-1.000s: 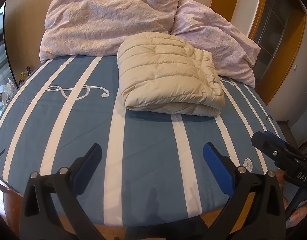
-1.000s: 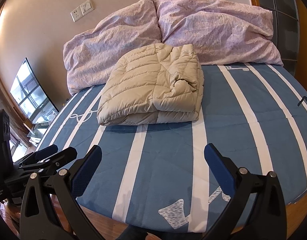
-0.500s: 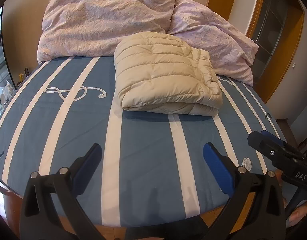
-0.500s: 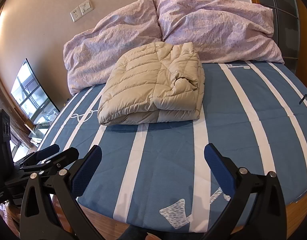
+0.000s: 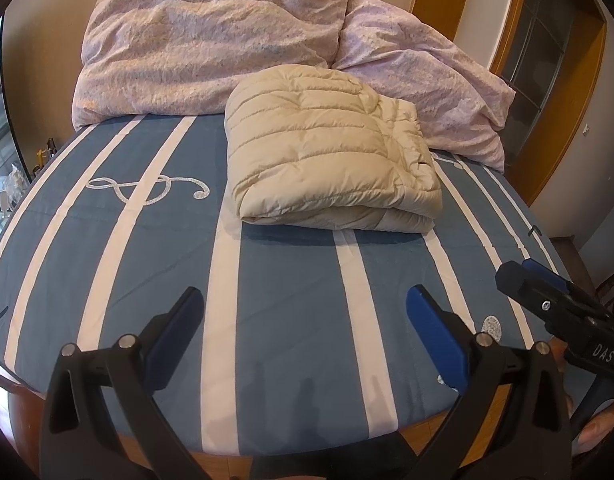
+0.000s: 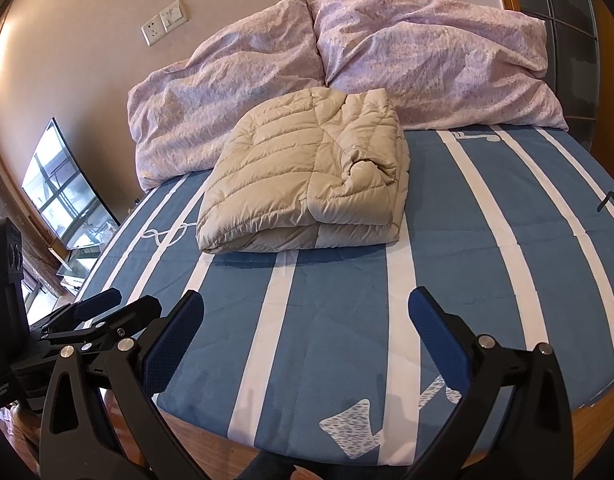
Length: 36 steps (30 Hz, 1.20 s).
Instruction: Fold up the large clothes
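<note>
Left gripper [image 5: 303, 320] and right gripper [image 6: 307, 320] both hang spread wide and empty over the bed's [image 5: 291, 280] near edge; the folded beige puffer jacket [image 5: 331, 156] lies farther up it, touching the lilac pillows [image 5: 211, 44]

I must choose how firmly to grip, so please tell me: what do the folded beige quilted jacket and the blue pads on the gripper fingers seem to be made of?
The folded beige quilted jacket: probably thin nylon or polyester shell over soft filling; faint sheen, puffy stitched channels, fine wrinkles. The blue finger pads: likely rubber or textured plastic, matte; a fine grid pattern shows on their surface.
</note>
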Each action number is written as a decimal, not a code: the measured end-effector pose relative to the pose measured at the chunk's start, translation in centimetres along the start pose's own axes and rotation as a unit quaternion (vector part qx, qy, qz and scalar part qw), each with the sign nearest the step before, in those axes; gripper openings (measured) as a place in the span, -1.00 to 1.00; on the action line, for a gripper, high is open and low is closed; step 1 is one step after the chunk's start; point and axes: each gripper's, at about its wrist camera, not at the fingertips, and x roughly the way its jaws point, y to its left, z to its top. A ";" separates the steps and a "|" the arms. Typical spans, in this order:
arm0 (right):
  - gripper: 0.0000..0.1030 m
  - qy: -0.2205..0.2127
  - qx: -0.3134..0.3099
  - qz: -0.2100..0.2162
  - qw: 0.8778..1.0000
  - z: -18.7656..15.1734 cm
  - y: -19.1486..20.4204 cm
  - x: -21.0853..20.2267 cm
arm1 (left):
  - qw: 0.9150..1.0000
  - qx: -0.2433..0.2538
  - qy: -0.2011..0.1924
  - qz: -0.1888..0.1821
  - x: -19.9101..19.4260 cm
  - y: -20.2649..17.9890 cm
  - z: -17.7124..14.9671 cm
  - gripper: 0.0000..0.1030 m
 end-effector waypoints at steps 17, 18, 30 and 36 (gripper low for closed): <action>0.97 0.001 0.000 0.000 1.000 0.1 0.0 0.1 | 1.000 -0.001 0.001 -0.003 0.2 0.3 0.1 0.96; 0.97 0.000 0.000 0.000 1.000 0.1 0.0 0.1 | 1.000 -0.001 0.001 -0.002 0.2 0.2 0.1 0.96; 0.97 0.001 0.000 0.001 1.000 0.1 -0.1 0.2 | 1.000 -0.001 0.008 -0.008 0.7 0.1 0.0 0.96; 0.97 0.001 0.000 0.001 1.000 0.1 -0.1 0.2 | 1.000 -0.001 0.009 -0.009 0.8 0.1 0.0 0.96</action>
